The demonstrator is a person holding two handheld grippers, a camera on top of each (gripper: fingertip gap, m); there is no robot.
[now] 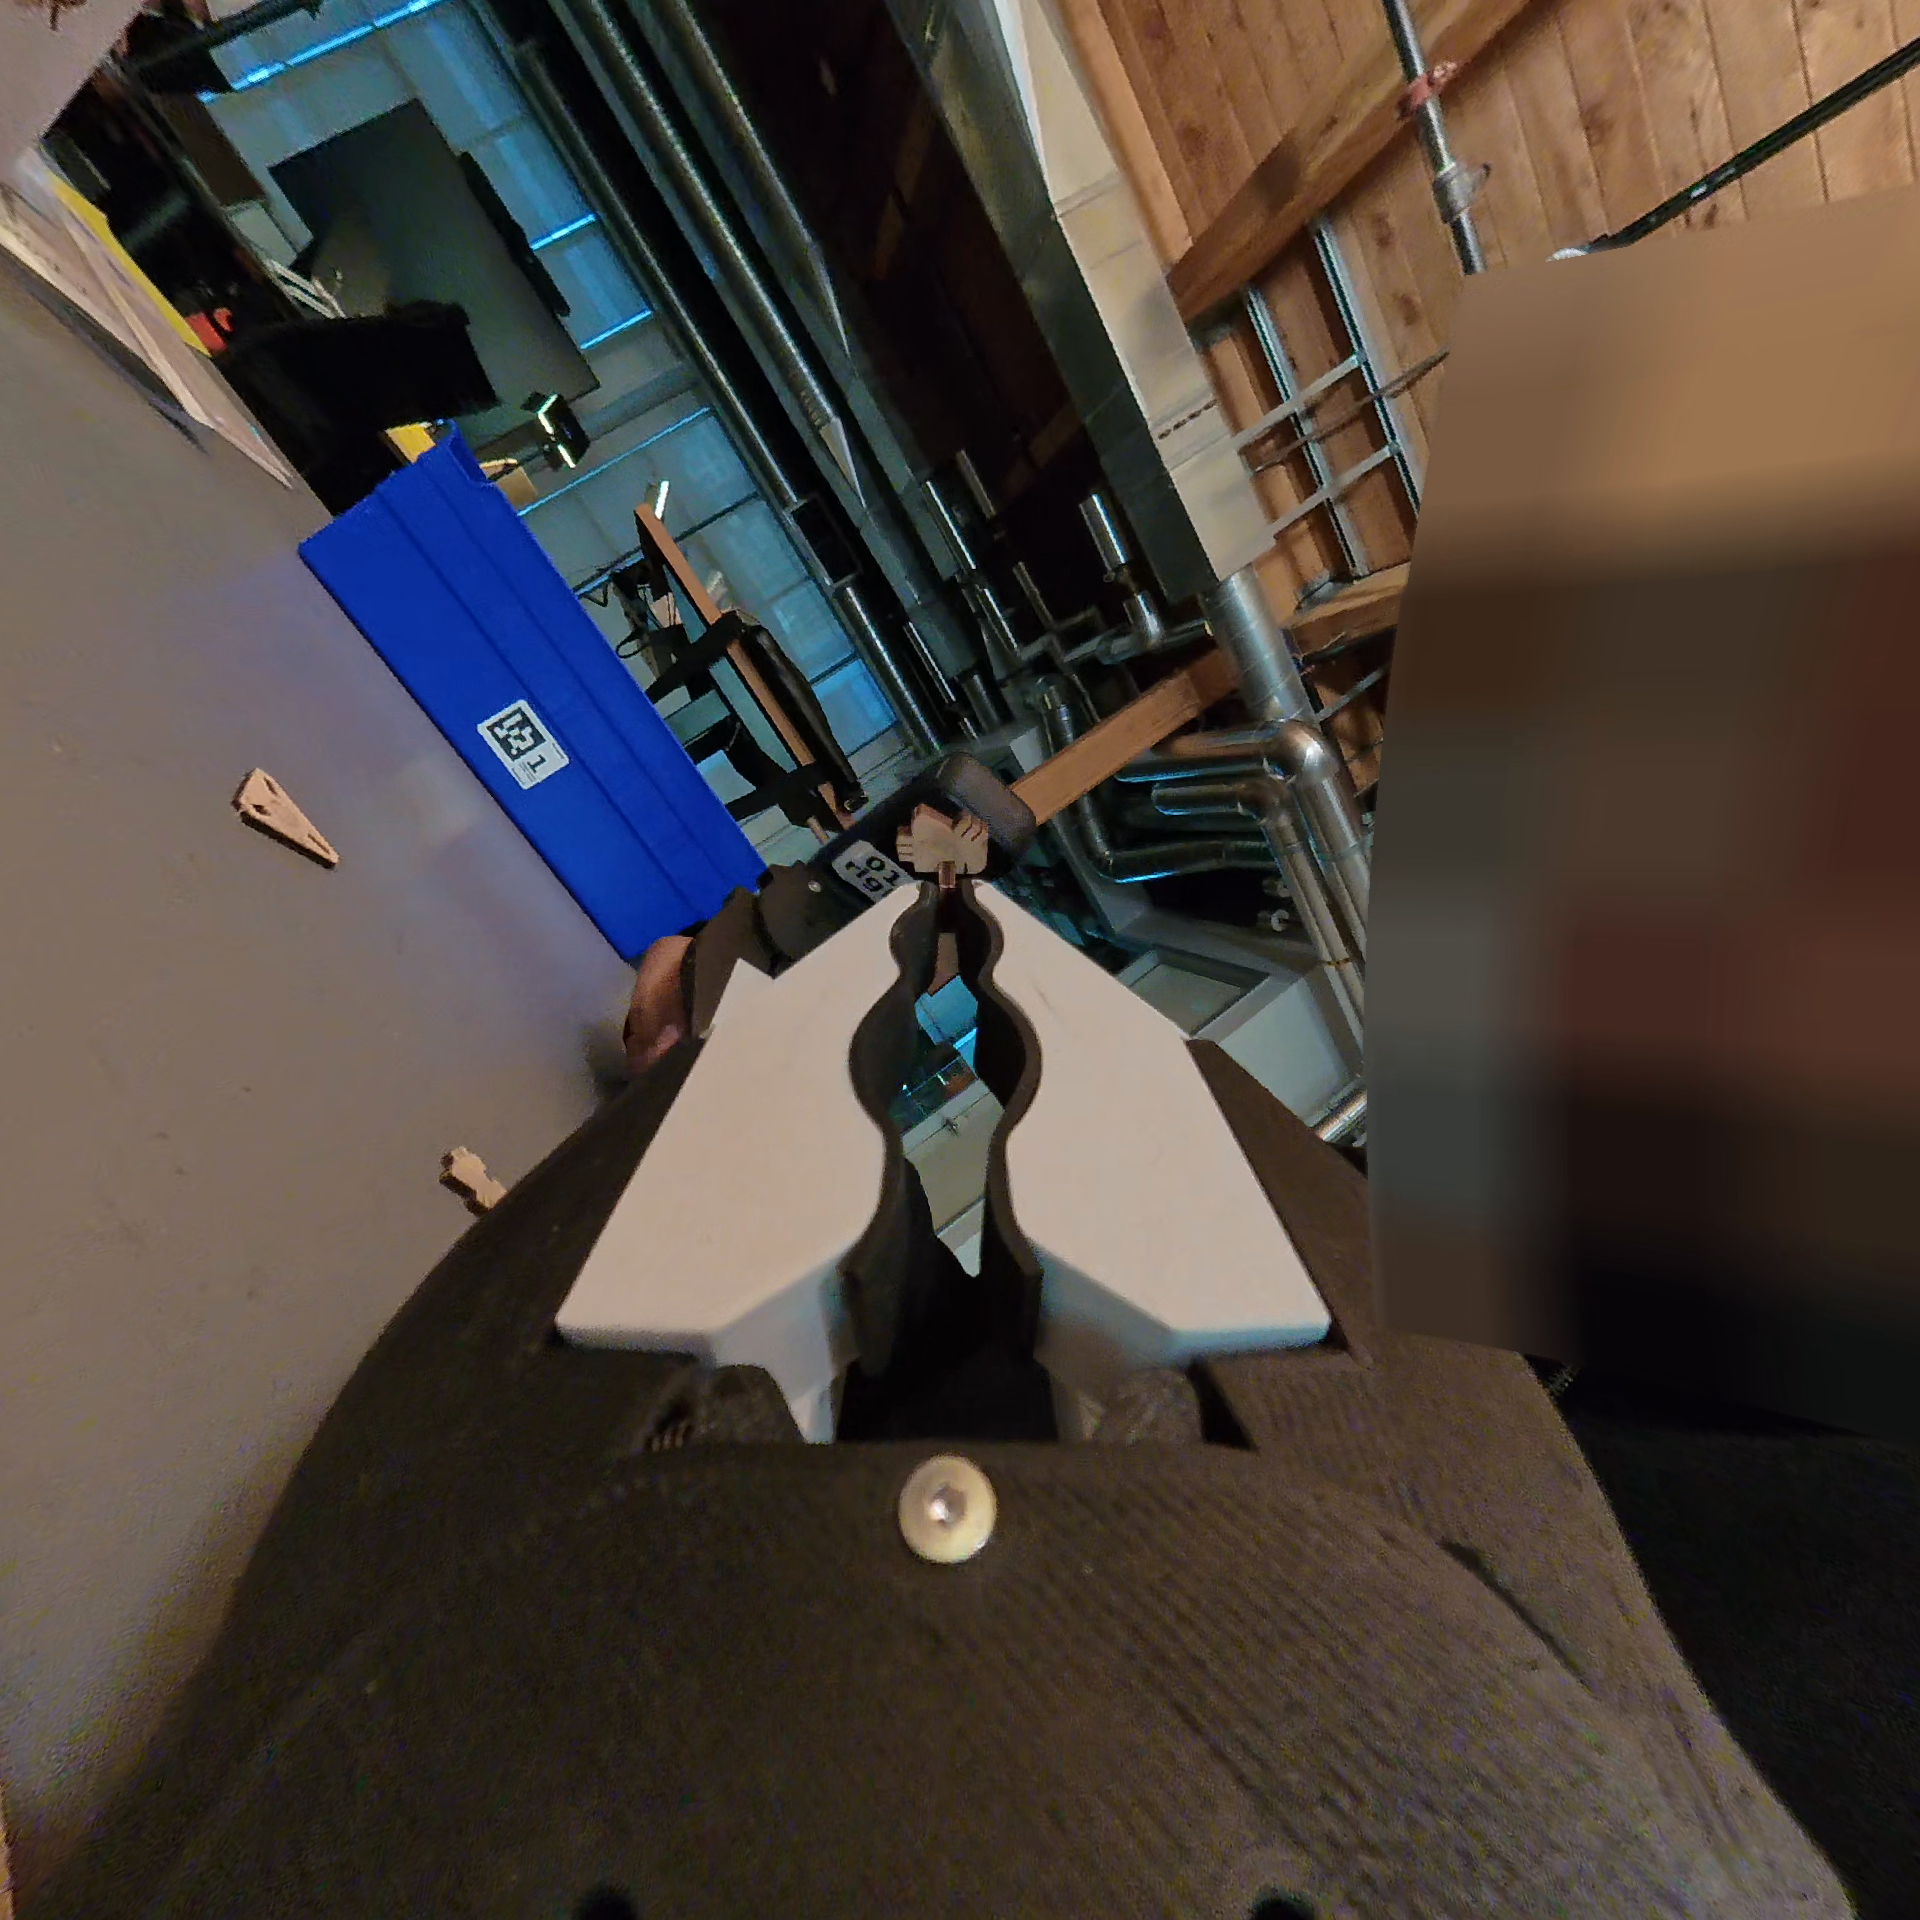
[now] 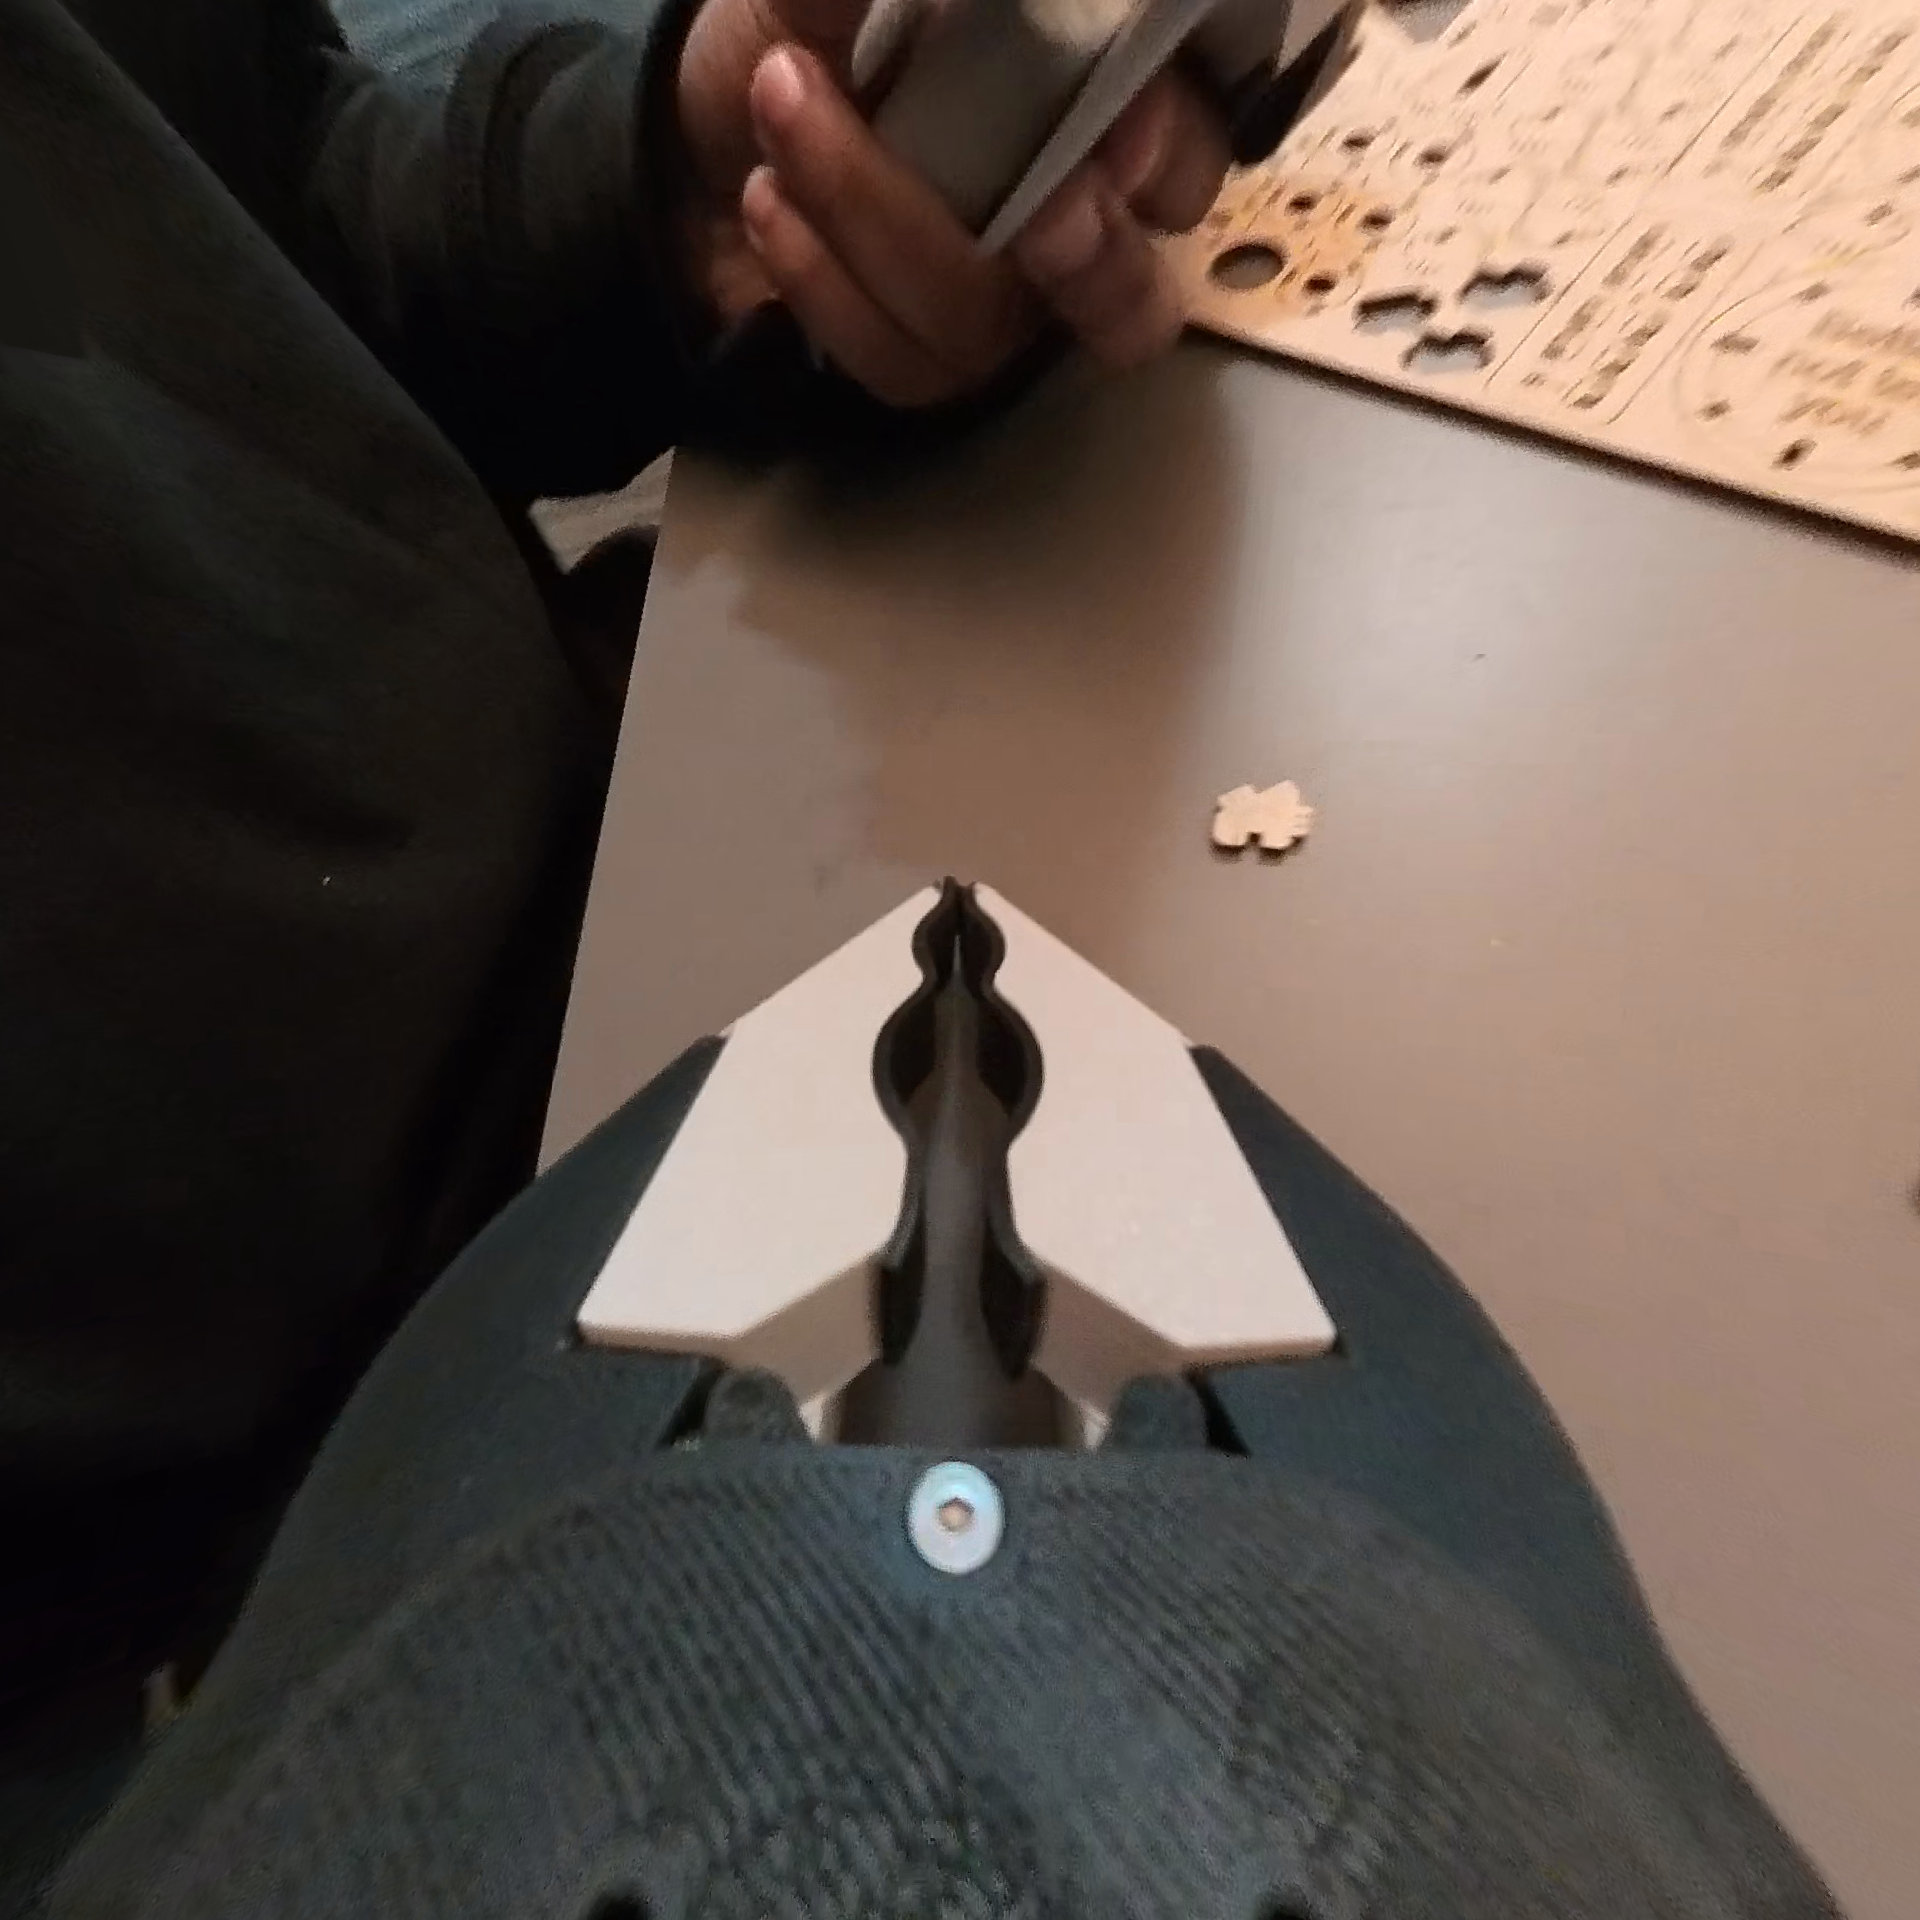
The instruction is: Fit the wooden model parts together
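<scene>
Up off the grey tabletop (image 1: 156, 831), the left gripper (image 1: 948, 885) pinches a small pale wooden notched piece (image 1: 940, 837) by its peg, beyond the blue plastic bin's (image 1: 499, 675) near end. Meanwhile the right gripper (image 2: 958, 889), jaws closed on nothing, hovers near the tabletop's left edge, with bare surface between it and a loose wooden cutout (image 2: 1262, 815).

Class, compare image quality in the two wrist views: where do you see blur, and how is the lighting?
Left wrist view: dim, blue bin sharp, a blurred patch at right. Right wrist view: warm, dim light; motion blur smears the hand and wooden cut-out sheet; the table is shadowed.
</scene>
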